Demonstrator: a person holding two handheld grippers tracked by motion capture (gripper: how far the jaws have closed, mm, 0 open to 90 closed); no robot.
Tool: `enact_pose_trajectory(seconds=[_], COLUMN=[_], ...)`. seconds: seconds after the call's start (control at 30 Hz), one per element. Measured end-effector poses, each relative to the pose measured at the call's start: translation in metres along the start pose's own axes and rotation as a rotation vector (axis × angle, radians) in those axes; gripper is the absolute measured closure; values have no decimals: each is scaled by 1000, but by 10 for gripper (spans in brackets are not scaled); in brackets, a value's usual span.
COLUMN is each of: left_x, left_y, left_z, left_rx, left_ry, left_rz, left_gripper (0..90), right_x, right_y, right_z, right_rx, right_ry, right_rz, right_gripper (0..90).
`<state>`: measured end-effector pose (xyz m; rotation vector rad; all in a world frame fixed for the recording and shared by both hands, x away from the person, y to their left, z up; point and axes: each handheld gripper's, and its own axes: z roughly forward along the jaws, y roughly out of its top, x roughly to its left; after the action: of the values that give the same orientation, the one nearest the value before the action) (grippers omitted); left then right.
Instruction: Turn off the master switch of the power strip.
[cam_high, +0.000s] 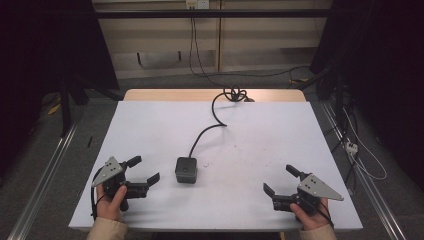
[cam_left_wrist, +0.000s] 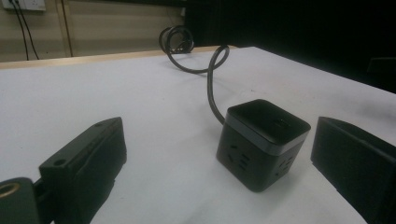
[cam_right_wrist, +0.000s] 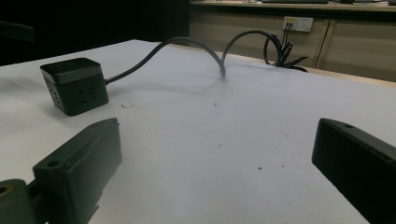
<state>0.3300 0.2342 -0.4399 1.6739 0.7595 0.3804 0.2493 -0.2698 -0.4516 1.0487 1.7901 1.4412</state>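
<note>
Now socket cube (cam_left_wrist: 262, 143) just ahead of left gripper (cam_high: 146, 171), jaws apart; right gripper (cam_high: 283, 180) jaws apart.

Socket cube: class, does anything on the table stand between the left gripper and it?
Nothing visible does. The left gripper is open beside the socket cube, with bare white table between them. The cube's cable runs off from its far side.

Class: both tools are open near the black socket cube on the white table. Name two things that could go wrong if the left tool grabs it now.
1. The socket cube lies off to one side of the open left tool, so one jaw may just push it away.
2. Its cable loops to a coil at the table's far edge; lifting could drag or snag it.
</note>
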Motion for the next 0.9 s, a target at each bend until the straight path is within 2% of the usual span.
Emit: enact_pose_trajectory(seconds=[0.47, 0.9], left_x=[-4, -11], left_y=[3, 9], left_z=[0, 13], left_rx=[-15, -13], left_ry=[-10, -43], left_rz=[7, 2], left_gripper=[28, 32], right_x=[1, -1], right_y=[1, 1], right_z=[2, 0], right_rx=[-1, -3], right_ry=[5, 1], right_rz=[0, 3], right_gripper=[13, 14])
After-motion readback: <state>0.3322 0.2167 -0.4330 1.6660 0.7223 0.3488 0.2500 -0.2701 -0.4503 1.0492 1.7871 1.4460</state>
